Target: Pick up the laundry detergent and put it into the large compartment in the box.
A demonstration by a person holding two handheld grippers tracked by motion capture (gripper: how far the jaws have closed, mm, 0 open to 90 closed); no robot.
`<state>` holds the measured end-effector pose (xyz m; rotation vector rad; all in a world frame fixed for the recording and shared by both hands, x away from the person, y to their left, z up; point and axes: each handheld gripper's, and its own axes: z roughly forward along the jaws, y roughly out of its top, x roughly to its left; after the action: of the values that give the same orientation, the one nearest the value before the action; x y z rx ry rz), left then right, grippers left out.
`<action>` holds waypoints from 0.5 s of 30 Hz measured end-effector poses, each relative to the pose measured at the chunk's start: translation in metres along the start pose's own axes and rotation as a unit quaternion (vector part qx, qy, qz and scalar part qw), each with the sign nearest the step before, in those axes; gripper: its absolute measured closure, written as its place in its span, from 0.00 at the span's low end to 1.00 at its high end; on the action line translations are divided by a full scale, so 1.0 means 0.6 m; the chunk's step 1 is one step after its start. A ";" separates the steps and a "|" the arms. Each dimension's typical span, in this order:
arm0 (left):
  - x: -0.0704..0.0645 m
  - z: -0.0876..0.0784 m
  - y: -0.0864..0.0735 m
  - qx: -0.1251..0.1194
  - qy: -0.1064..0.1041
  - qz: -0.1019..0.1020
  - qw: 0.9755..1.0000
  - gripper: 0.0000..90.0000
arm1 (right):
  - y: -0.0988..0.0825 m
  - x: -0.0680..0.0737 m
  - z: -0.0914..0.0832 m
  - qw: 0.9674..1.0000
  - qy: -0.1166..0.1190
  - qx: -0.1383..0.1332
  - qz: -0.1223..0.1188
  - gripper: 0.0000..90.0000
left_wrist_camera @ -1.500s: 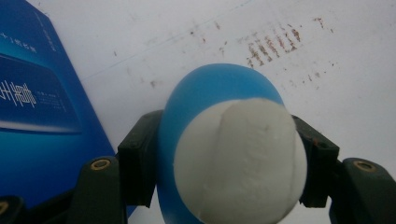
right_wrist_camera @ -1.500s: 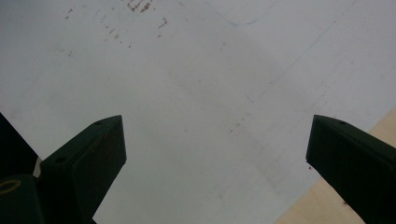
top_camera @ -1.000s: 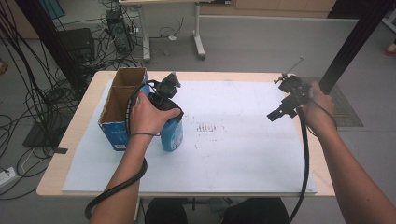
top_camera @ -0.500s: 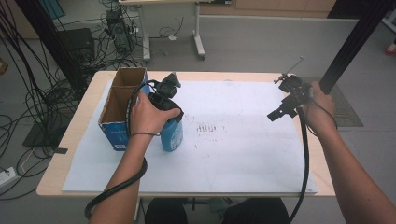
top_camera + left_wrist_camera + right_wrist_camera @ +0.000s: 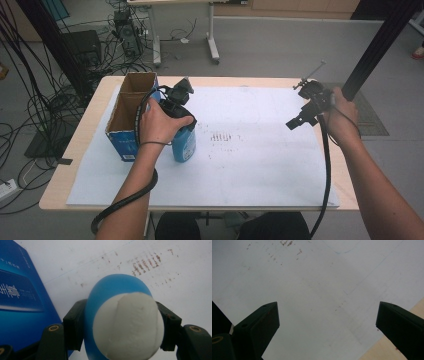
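Observation:
A blue bottle (image 5: 184, 144) with a white cap (image 5: 128, 326) stands upright on the white sheet, right beside the open blue cardboard box (image 5: 126, 115). My left gripper (image 5: 182, 131) is shut on the bottle's top; in the left gripper view both black jaws press against the bottle (image 5: 110, 292) just under the cap. My right gripper (image 5: 299, 119) hangs above the sheet near the table's right edge, open, with nothing between its jaws. Its own view looks down on bare sheet (image 5: 317, 290) between the two widely parted jaws.
A white sheet (image 5: 260, 165) covers most of the wooden table (image 5: 75, 160), with brown marks (image 5: 225, 137) near its middle. The box's blue side (image 5: 17, 302) stands close to the left of the bottle. Cables and desk legs lie on the floor beyond.

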<state>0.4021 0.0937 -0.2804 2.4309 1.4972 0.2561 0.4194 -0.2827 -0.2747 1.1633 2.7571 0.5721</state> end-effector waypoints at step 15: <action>0.000 0.000 0.001 0.002 0.000 0.001 1.000 0.41 | 0.003 0.002 0.002 1.000 -0.001 0.003 -0.001 0.05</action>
<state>0.4024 0.0935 -0.2803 2.4347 1.4970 0.2544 0.4199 -0.2805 -0.2752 1.1628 2.7603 0.5634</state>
